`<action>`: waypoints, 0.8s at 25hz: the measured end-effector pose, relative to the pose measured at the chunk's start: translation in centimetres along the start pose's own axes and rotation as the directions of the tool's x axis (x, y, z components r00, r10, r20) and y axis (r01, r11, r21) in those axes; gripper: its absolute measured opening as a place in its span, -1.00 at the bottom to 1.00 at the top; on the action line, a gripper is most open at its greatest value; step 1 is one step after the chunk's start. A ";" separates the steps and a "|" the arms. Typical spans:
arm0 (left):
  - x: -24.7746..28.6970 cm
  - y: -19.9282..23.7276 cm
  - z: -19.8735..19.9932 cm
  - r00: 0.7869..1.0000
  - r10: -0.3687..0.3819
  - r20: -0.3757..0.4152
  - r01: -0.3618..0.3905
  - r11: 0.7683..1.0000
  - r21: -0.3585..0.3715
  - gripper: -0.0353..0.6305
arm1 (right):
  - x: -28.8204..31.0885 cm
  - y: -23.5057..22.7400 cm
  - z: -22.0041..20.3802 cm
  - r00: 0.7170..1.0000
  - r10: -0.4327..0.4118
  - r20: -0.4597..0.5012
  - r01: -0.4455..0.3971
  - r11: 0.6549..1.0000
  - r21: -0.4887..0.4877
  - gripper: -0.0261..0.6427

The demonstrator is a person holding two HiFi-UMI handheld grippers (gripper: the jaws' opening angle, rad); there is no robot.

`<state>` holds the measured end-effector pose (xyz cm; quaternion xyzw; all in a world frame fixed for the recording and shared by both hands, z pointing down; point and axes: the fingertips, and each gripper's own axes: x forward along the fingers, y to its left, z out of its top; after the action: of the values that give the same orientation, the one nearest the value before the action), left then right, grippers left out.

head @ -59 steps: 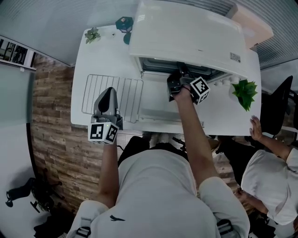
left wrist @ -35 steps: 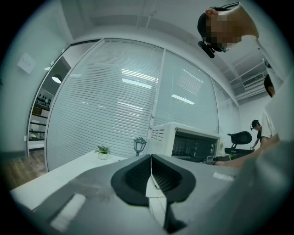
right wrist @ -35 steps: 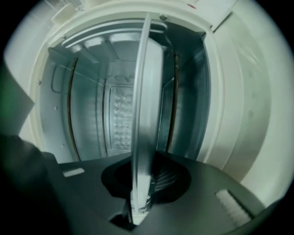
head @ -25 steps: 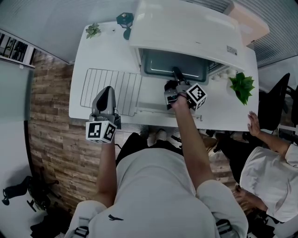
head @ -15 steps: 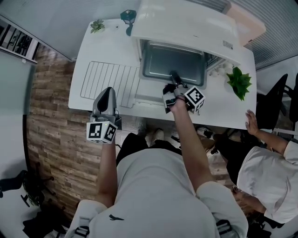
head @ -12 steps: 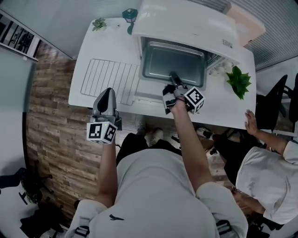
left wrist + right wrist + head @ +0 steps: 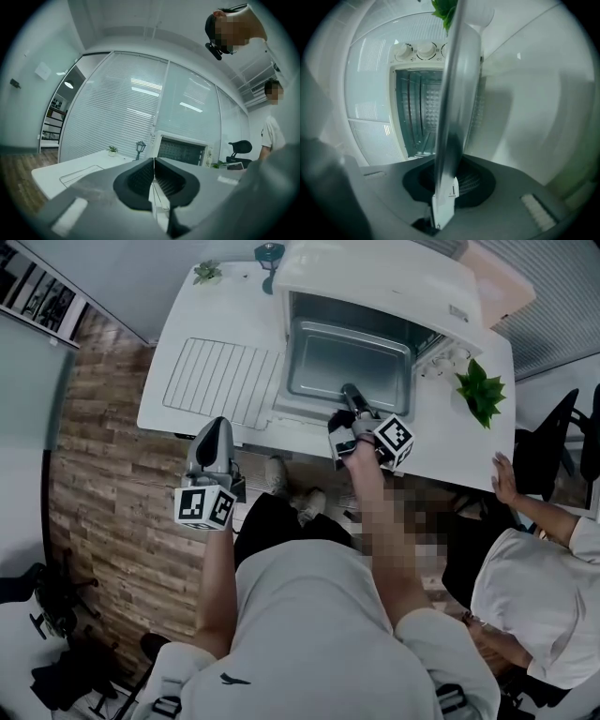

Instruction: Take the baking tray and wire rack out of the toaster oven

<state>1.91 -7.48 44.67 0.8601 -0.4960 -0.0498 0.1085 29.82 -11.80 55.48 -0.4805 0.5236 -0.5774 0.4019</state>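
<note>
The grey baking tray point(image 7: 347, 357) sticks far out of the white toaster oven point(image 7: 394, 277) over its dropped door. My right gripper point(image 7: 349, 393) is shut on the tray's near rim. In the right gripper view the tray point(image 7: 457, 89) runs edge-on as a silver strip clamped between the jaws point(image 7: 447, 176), with the oven cavity point(image 7: 417, 112) behind it. The wire rack point(image 7: 220, 381) lies flat on the white table point(image 7: 178, 343), left of the oven. My left gripper point(image 7: 214, 442) hangs just off the table's near edge, shut on nothing point(image 7: 153, 176).
A green plant point(image 7: 480, 395) stands right of the oven, near its knobs point(image 7: 415, 49). A small plant point(image 7: 208, 273) and a teal lamp point(image 7: 269, 254) sit at the table's far left. Another person point(image 7: 534, 549) stands at the right. Wood floor point(image 7: 94, 474) lies below.
The tray has slid further out of the oven with my right gripper. Both grippers have drawn back from the table; the left one now hangs past its near edge.
</note>
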 end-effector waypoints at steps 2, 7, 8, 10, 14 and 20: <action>-0.6 0.0 -0.2 1.000 -0.006 -0.008 0.006 1.000 -0.001 -0.87 | -0.8 0.2 -0.5 1.000 0.002 0.002 -0.002 1.000 0.008 -0.77; -1.5 0.4 -0.4 0.999 -0.027 -0.017 0.027 1.000 -0.009 -0.87 | -2.7 0.3 -1.8 1.000 -0.019 0.013 0.019 1.000 -0.012 -0.76; -1.7 0.6 -0.4 0.999 -0.033 -0.015 0.033 0.999 -0.010 -0.87 | -3.0 0.3 -2.1 1.000 -0.018 0.016 0.019 1.000 -0.017 -0.76; -1.9 1.2 -0.2 0.999 -0.051 -0.012 0.051 0.999 -0.007 -0.87 | -3.4 0.3 -2.9 1.000 -0.013 0.022 0.014 1.000 -0.023 -0.76; -3.0 3.3 0.3 0.997 -0.076 -0.021 0.076 0.997 0.001 -0.87 | -3.9 -0.1 -4.4 0.999 -0.015 0.042 0.018 0.998 -0.055 -0.77; -5.8 7.6 1.2 0.998 -0.061 -0.015 0.061 0.998 -0.004 -0.87 | -4.6 0.2 -8.0 0.997 -0.016 0.069 0.019 0.999 -0.046 -0.76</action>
<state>-7.66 -6.32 45.15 0.8750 -0.4686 -0.0474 0.1122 23.02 -5.63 54.73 -0.5139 0.5185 -0.5515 0.4035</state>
